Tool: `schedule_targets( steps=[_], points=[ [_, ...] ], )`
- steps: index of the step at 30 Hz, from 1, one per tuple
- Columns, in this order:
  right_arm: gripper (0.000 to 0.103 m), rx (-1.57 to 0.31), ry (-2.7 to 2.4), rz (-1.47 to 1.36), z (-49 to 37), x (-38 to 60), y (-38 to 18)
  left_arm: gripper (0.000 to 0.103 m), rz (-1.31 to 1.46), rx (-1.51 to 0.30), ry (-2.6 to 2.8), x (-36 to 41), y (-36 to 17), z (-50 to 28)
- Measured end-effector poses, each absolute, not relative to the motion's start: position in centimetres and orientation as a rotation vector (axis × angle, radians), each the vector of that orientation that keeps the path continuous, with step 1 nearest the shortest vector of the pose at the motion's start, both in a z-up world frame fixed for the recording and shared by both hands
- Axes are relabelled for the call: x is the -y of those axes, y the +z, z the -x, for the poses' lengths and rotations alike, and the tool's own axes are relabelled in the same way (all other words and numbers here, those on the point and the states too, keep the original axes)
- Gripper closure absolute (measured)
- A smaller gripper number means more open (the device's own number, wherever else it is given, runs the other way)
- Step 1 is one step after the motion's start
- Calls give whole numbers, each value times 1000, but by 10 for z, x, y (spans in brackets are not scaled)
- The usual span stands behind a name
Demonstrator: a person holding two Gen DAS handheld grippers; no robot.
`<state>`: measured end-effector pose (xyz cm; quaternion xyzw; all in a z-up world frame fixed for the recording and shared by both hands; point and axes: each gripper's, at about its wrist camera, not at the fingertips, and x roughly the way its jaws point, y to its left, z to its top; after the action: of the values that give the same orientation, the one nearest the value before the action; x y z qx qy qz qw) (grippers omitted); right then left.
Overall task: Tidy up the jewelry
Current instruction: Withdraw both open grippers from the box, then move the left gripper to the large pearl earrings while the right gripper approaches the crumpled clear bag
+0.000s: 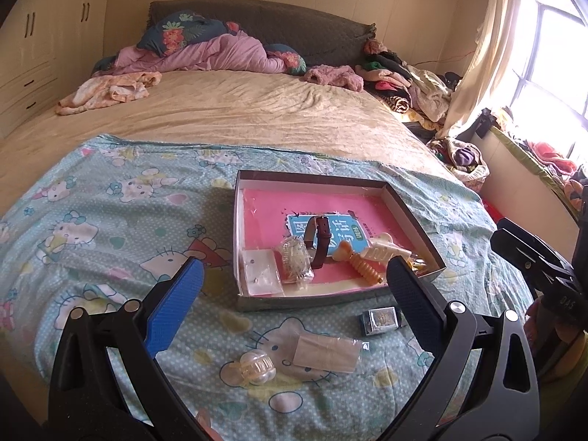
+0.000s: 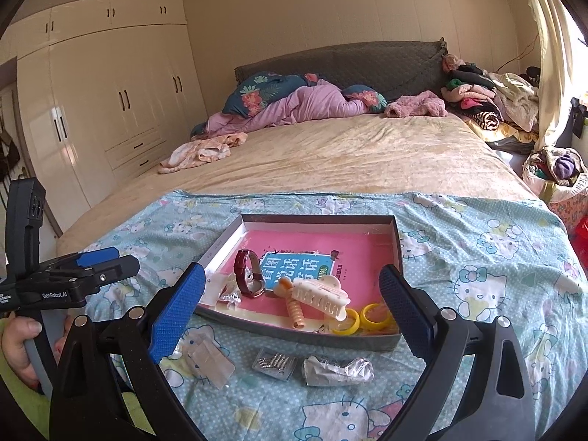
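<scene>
We hold the left tool point(image 1: 294, 279) wide open, its ribbed blue pads point(image 1: 176, 305) apart and empty, hovering over the near edge of the box point(image 1: 415, 220). The right tool point(image 2: 292, 294) is spread just as wide, also gripping nothing, its textured pads point(image 2: 178, 312) framing the same box from a slightly different side. In the right view we see a hand point(image 2: 16, 345) wrapped around the left tool's grey handle.

The box is a shallow cardboard tray with dark outer walls and a pale inside, lined with a smooth pink sheet and a blue printed booklet point(image 2: 294, 268). In it lie a watch point(image 2: 248, 273) with a glossy maroon leather strap, a cream plastic claw clip point(image 2: 323, 296) with long teeth, a ridged orange spiral clip point(image 2: 292, 305), two shiny yellow rings point(image 2: 375, 316) in the near right corner, a crinkled clear bag point(image 1: 294, 261) and a flat white card point(image 1: 261, 272) with small studs.

Just outside the box, on the bed's soft cartoon-cat sheet point(image 1: 92, 220), rest a clear pearl-beaded clip point(image 1: 253, 369), a flat clear pouch point(image 1: 327, 352), a small silvery packet point(image 1: 378, 319) and a crumpled foil-like wrapper point(image 2: 336, 369).

Beyond stretch a wrinkled beige blanket point(image 2: 330, 154), a heap of clothes point(image 2: 488, 99), a grey padded headboard point(image 2: 349, 66) and glossy cream wardrobes point(image 2: 110, 103).
</scene>
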<state>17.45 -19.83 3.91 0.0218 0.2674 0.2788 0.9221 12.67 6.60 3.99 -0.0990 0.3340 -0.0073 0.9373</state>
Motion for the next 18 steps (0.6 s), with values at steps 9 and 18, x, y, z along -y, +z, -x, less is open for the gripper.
schedule_targets(
  steps=[9,18],
  points=[
    [8,-527,583,-32,-157,201,46,10,184,-675,-3,-63,42,-111],
    [8,-539,597,-20,-145,204,41,10,140,-689,9,-56,36,-98]
  ],
)
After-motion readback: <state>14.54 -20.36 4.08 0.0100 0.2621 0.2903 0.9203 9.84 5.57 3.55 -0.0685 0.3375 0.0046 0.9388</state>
